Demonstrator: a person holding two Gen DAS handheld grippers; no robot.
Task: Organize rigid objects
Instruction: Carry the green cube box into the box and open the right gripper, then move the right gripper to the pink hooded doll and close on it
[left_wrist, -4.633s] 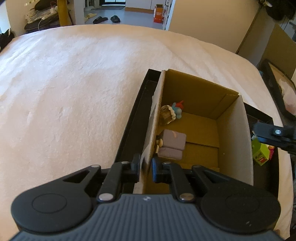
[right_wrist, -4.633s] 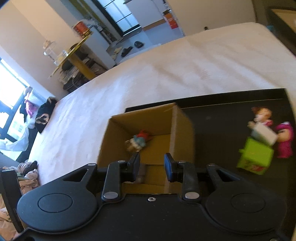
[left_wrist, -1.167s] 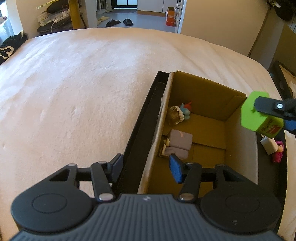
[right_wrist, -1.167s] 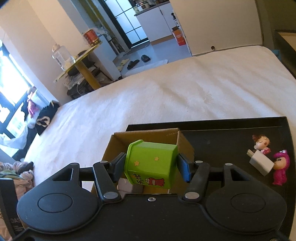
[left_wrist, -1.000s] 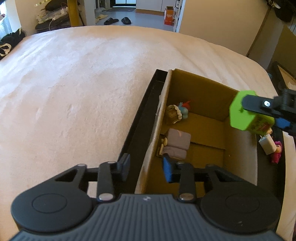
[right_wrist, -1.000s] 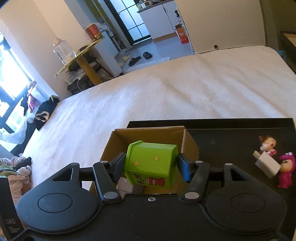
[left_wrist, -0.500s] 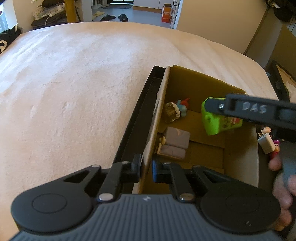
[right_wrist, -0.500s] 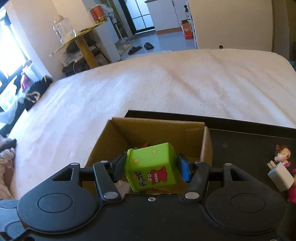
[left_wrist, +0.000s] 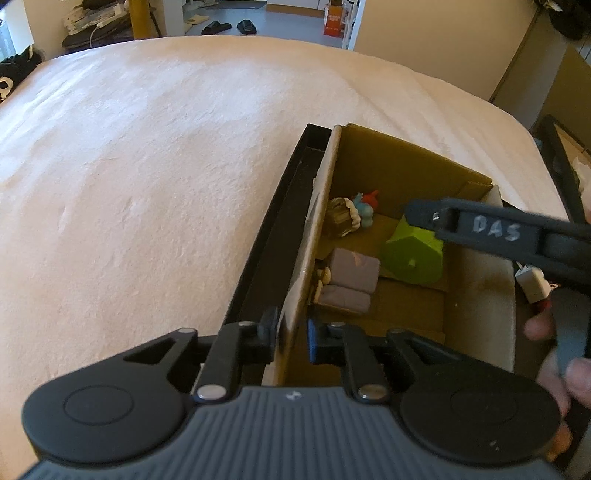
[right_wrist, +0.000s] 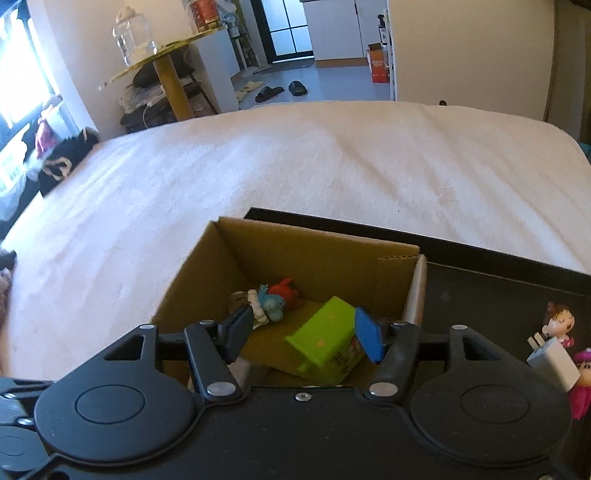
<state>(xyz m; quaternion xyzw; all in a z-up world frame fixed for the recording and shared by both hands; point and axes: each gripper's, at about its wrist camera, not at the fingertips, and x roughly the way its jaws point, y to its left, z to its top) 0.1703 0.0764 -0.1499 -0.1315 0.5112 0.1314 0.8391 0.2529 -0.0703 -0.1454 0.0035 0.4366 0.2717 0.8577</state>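
A cardboard box (left_wrist: 413, 166) (right_wrist: 317, 247) stands on a black tray (left_wrist: 273, 236) (right_wrist: 480, 299) on a white bed. My left gripper (left_wrist: 291, 336) is shut on the box's left wall. A green toy block (left_wrist: 413, 254) (right_wrist: 325, 343) lies tilted on the box floor, free of my right gripper (right_wrist: 304, 334), which is open just above it. In the box also lie a blue and red figure (left_wrist: 365, 210) (right_wrist: 277, 295) and a grey block (left_wrist: 352, 273).
On the tray right of the box lie a white charger plug (right_wrist: 554, 360) (left_wrist: 532, 282), a small doll (right_wrist: 559, 321) and a pink figure (right_wrist: 583, 384). The white bed (left_wrist: 129, 166) spreads left and beyond. A person's hand (left_wrist: 565, 369) holds the right gripper.
My left gripper closed on the box wall. My right gripper carried the green block over and into the box, then opened; the block now lies on the box floor.
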